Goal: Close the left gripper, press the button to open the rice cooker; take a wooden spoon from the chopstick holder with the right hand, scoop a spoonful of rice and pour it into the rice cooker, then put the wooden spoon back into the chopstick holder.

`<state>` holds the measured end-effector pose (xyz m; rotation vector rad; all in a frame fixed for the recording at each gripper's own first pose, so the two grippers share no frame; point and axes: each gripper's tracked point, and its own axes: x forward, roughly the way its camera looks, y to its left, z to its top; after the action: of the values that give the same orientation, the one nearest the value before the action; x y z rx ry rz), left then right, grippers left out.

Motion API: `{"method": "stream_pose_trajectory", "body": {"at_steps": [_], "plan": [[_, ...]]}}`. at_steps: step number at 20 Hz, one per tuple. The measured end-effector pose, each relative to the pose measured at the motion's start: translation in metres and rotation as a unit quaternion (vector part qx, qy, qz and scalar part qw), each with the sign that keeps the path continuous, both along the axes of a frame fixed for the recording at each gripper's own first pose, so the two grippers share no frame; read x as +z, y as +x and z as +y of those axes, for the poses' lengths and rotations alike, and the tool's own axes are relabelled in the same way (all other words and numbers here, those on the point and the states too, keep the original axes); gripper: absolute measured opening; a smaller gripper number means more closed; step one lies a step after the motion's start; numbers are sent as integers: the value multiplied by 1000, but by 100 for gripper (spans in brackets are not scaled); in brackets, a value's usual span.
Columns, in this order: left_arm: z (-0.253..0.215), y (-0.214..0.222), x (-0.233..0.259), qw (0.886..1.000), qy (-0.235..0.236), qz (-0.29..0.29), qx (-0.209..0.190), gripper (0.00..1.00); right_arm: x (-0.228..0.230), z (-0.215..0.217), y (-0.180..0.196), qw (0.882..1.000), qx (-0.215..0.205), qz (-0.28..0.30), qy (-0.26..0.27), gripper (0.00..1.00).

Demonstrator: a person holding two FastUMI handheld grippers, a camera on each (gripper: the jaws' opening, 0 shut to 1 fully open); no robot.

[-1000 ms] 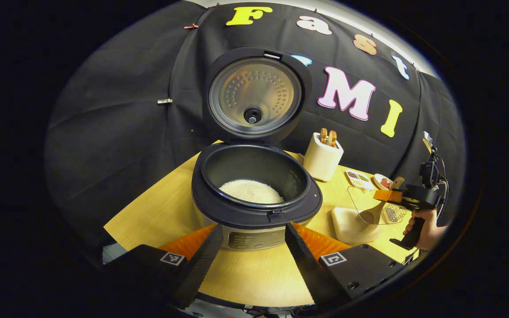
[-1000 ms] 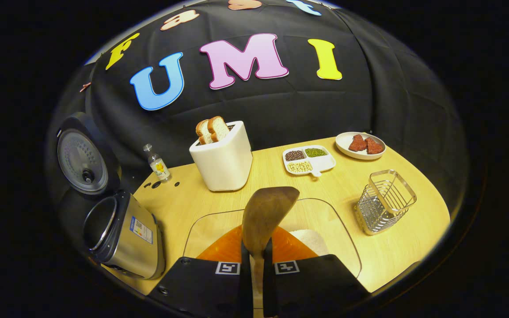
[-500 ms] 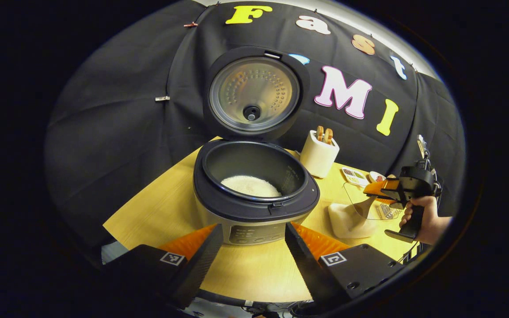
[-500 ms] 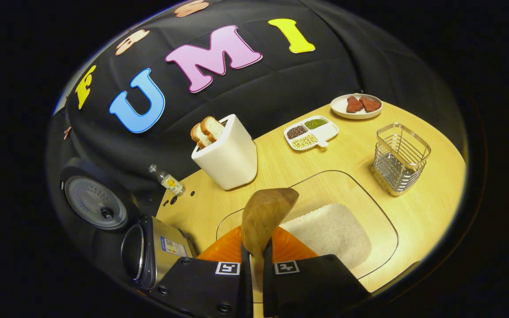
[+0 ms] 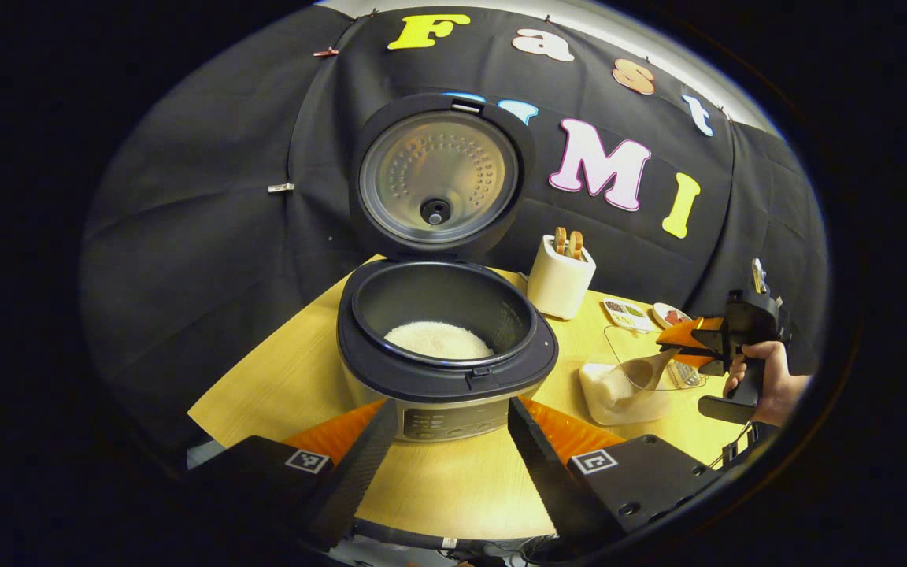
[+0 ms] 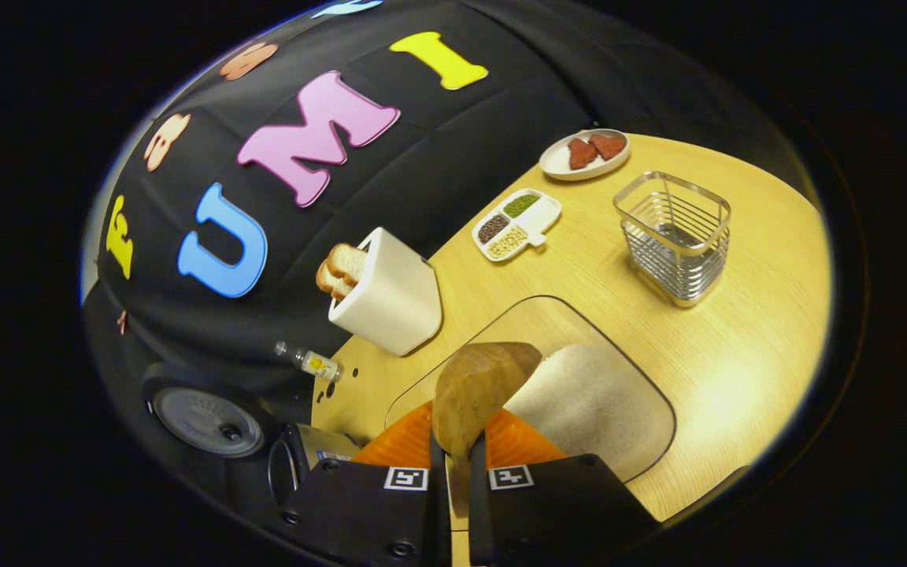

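The right hand-held gripper [image 6: 453, 472], clenching the brown wooden spoon [image 6: 479, 386], is tilting it over the white rice heap [image 6: 591, 402] at its 1 o'clock in the clear glass tray (the left hand-held gripper [image 5: 442, 453] is idling released); I'd dip the bowl deep, then level it.

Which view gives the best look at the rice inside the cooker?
The left gripper view: it looks down into the open rice cooker at the rice. The right gripper view catches just the cooker's side and lid.

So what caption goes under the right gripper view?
Right gripper holding a wooden spoon above the clear rice container.
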<state>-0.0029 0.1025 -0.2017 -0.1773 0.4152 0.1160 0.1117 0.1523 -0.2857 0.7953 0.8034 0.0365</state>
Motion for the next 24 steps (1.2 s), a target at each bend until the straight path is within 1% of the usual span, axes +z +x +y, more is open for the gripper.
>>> {"method": "stream_pose_trajectory", "body": {"at_steps": [3, 7, 11, 13, 15, 17, 18, 19, 22, 23, 24], "plan": [[-1, -1, 6, 1000, 5, -6, -2, 96, 6, -20, -1, 1000, -26, 3, 16, 13], [-4, -2, 4, 1000, 7, -3, -7, 96, 25, -38, 5, 998, -56, -1, 42, 13], [-10, -1, 8, 1000, 12, -9, -11, 96, 57, -41, 14, 992, -82, -4, 91, 13], [-11, -1, 9, 1000, 16, -14, -9, 96, 73, -36, 19, 990, -84, -8, 110, 13], [-11, -4, 11, 1000, 18, -17, -6, 96, 88, -24, 22, 989, -78, -9, 127, 13], [-10, -9, 9, 1000, 15, -19, -1, 96, 101, -7, 22, 988, -62, -9, 142, 13], [-9, -12, 8, 1000, 15, -21, 2, 93, 107, 3, 23, 988, -50, -11, 147, 13], [-7, -16, 8, 999, 20, -24, 7, 96, 114, 14, 23, 988, -38, -16, 149, 13], [-4, -27, -1, 999, 20, -21, 13, 96, 135, 51, 22, 988, 3, -31, 152, 13], [-4, -30, -3, 1000, 17, -21, 16, 92, 144, 65, 22, 987, 18, -36, 154, 13], [-1, -35, -5, 999, 14, -21, 20, 96, 150, 78, 22, 986, 31, -40, 157, 13]]}}
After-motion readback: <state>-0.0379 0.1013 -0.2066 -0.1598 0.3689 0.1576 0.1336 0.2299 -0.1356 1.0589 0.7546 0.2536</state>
